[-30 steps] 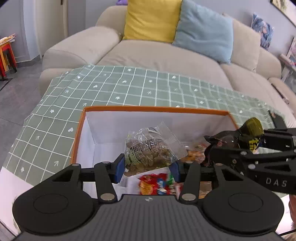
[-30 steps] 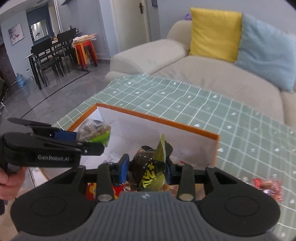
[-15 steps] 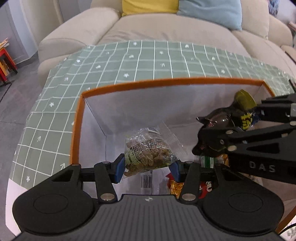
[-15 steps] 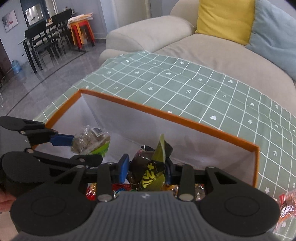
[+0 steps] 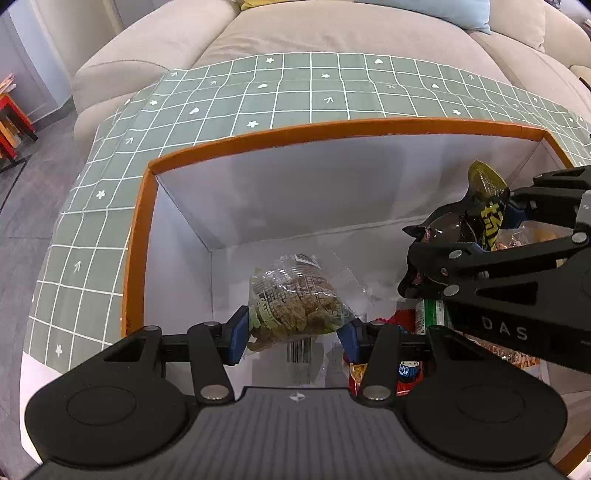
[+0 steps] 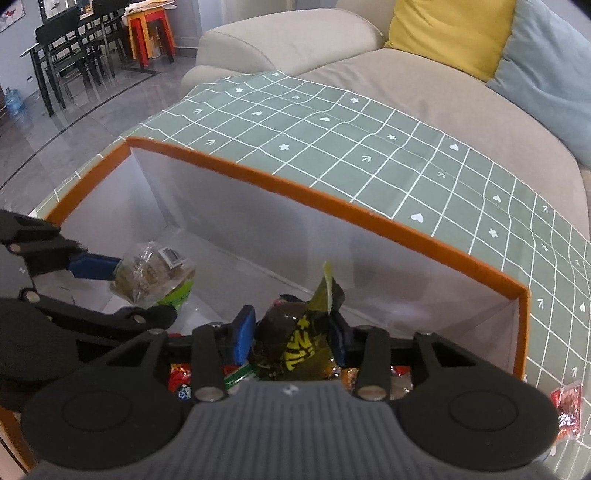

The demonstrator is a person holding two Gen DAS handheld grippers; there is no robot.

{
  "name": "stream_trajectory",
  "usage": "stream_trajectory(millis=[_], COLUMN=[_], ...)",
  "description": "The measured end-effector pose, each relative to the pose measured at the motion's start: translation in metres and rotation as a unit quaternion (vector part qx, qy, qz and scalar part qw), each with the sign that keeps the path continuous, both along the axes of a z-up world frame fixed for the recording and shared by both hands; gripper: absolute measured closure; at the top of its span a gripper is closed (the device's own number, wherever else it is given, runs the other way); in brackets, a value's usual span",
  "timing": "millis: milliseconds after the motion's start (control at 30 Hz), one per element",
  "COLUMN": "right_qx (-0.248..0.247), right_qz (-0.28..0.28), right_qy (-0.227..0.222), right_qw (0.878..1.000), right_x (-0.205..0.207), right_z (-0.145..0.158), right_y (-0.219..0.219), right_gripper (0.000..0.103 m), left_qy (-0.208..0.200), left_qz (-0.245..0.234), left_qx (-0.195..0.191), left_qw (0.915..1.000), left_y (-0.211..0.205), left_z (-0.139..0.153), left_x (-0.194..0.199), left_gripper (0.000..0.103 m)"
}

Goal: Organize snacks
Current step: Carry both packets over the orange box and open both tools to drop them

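My left gripper (image 5: 293, 334) is shut on a clear bag of brown snacks (image 5: 295, 306) and holds it inside the orange-rimmed white box (image 5: 332, 127), near its left side. The bag also shows in the right wrist view (image 6: 155, 275). My right gripper (image 6: 291, 341) is shut on a dark brown and yellow-green snack packet (image 6: 295, 343), held inside the same box (image 6: 332, 203) to the right. That packet shows in the left wrist view (image 5: 480, 218). Red and green snack packs (image 5: 410, 365) lie on the box floor beneath both grippers.
The box stands on a green checked tablecloth (image 6: 351, 122). A beige sofa (image 5: 332, 29) with yellow (image 6: 450, 33) and blue cushions lies behind. A small red packet (image 6: 567, 406) lies on the cloth right of the box. Dining chairs (image 6: 66, 48) stand far left.
Both grippers have moved forward and down into the box, each carrying its snack. The grips have not changed.
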State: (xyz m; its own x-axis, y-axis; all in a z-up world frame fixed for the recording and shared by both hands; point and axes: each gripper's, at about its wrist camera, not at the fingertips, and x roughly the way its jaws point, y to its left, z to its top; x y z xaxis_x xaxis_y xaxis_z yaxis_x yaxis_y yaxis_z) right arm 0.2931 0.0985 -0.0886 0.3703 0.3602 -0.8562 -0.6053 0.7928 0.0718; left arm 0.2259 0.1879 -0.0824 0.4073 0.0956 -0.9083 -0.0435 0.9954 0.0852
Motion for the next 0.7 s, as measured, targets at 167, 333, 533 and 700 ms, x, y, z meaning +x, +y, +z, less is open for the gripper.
stream_trajectory(millis=[167,333,533,700], right_qx=[-0.008,-0.004,0.014,0.017], right_qz=[-0.002,-0.011,-0.037,-0.067], right_qy=[-0.002,-0.012,-0.027,-0.035], right_qw=[1.0,1.0,0.999,0.997], right_x=[-0.004,-0.006,-0.013,-0.016], right_z=[0.001,0.006,0.023,0.031], right_y=[-0.001,-0.006,-0.017,-0.034], right_gripper=[0.05,0.047,0.038,0.035], left_qy=[-0.004,-0.006,-0.016,-0.007], left_qz=[0.002,0.004,0.007,0.019], left_qx=[-0.002,-0.004,-0.003,0.012], left_qw=[1.0,1.0,0.9998,0.9997], left_y=[0.001,0.002,-0.001,-0.005], left_z=[0.0,0.001,0.003,-0.001], left_x=[-0.001,-0.001,-0.002,0.006], left_gripper=[0.047,0.047,0.047,0.046])
